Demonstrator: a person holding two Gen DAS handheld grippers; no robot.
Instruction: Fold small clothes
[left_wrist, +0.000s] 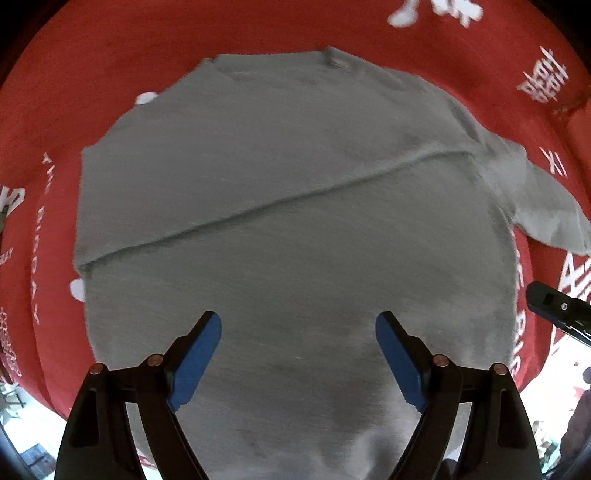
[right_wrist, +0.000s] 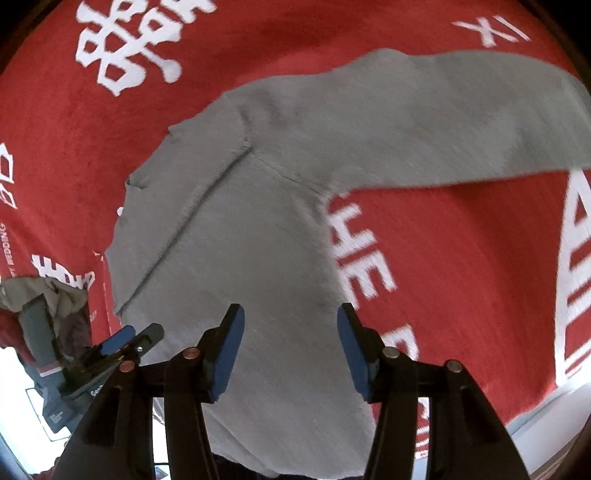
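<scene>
A grey long-sleeved top (left_wrist: 288, 166) lies flat on a red cloth with white lettering (left_wrist: 110, 59). One side is folded over its body, leaving a long diagonal edge (left_wrist: 295, 195). Its other sleeve (right_wrist: 461, 118) stretches out flat to the right. My left gripper (left_wrist: 298, 328) is open and empty, hovering above the top's near part. My right gripper (right_wrist: 291, 325) is open and empty above the top's right side, near the armpit. Each gripper shows at the edge of the other's view: the right gripper (left_wrist: 554, 306), the left gripper (right_wrist: 129, 343).
The red cloth (right_wrist: 461, 258) covers the whole surface and hangs over the near edge. A crumpled pile of other clothes (right_wrist: 55, 295) lies at the far left of the right wrist view. Bright floor shows below the cloth's edge.
</scene>
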